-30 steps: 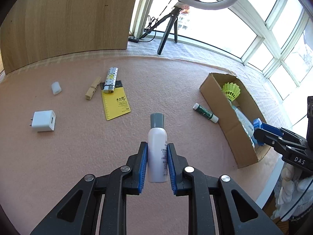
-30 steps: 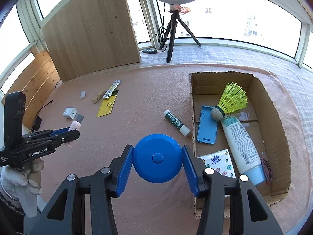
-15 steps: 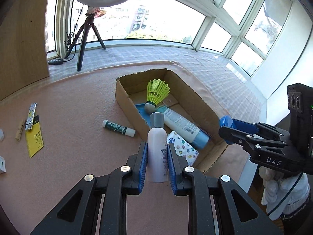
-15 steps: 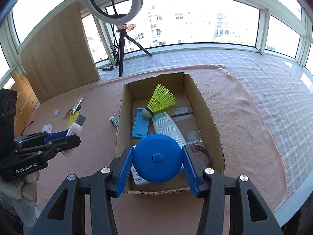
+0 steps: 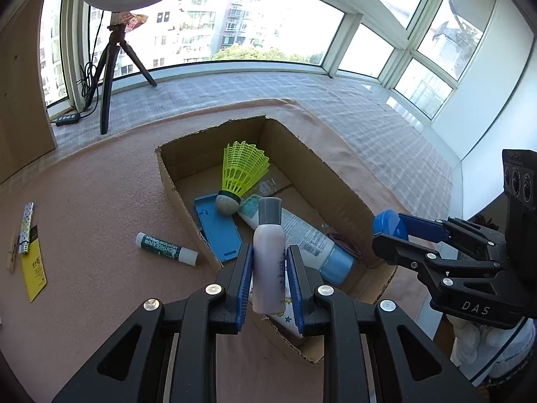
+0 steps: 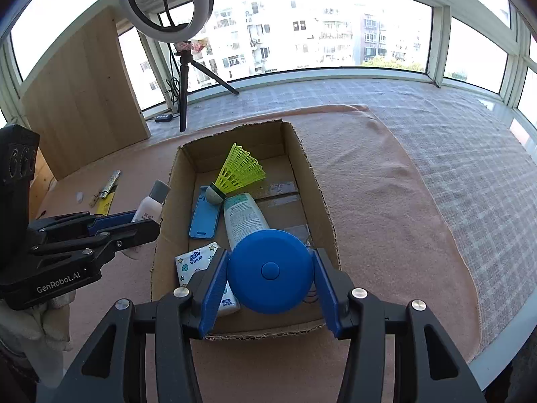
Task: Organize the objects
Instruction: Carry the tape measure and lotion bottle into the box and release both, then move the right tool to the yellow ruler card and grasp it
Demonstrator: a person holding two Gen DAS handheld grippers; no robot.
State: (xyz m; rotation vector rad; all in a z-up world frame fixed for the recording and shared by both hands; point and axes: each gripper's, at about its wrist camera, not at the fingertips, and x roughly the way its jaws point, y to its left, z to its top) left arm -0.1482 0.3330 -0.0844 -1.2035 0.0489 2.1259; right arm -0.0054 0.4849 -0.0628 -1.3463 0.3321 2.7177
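While angled steeply down over the near corner of the cardboard box [image 5: 181,194], as seen from the left wrist, the left gripper [image 5: 269,250] carries one white bottle [image 5: 268,235] with a grey cap, upright between the blue pads and above the box's near end; jaws narrow and just starting to part, pads close against the bottle's sides. Inside the box, counted: one yellow shuttlecock [image 5: 243,171], one blue phone case [image 5: 218,231], one white tube [image 5: 302,235] with a blue cap, one dark elastic band [image 5: 345,245] and one tissue pack [image 5: 285,315], mostly hidden behind the pads. Outside on the pink cloth [image 5: 100,201]: one green-labelled stick [image 5: 166,245] just left of the box, and farther left one yellow card [image 5: 33,272], one patterned lighter [image 5: 26,228] and one clothespin [image 5: 11,255]. At right, level with the box's right wall, the right gripper [image 5: 386,231]. From the right wrist, pointing down over the box's near end, the right gripper clamps one blue round case [image 6: 272,272] at middling width, both pads against its rim, above the tube's cap. At left, held by a white-gloved hand [image 6: 33,329], the left gripper with the bottle tilted beside the box's left wall.
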